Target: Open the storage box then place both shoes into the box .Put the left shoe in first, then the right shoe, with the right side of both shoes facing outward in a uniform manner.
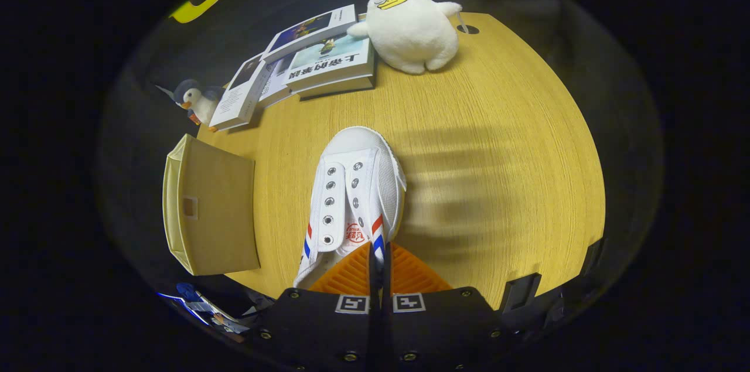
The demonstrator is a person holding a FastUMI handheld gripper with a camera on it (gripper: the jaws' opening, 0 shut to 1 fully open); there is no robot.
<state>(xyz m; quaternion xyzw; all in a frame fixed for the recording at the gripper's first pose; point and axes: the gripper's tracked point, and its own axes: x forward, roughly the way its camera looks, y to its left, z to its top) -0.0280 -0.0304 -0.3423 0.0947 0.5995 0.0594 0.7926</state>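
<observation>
A white lace-less shoe [351, 184] with red and blue side stripes points away from me, toe toward the books. My gripper [379, 255] is shut on it: both fingers pinch the shoe's right side wall at the collar, and the heel is hidden behind the fingers. Whether the sole rests on the wooden table [498, 143] or hangs just above it, I cannot tell. The beige fabric storage box [214, 208] stands to the left of the shoe at the table's left edge. Its top looks flat and covered, and a small label window faces left.
Beyond the shoe's toe lies a stack of books [328, 61], with a white plush duck [413, 29] to their right. A small penguin toy [196, 99] sits left of the books. The table's bare wood stretches to the right of the shoe.
</observation>
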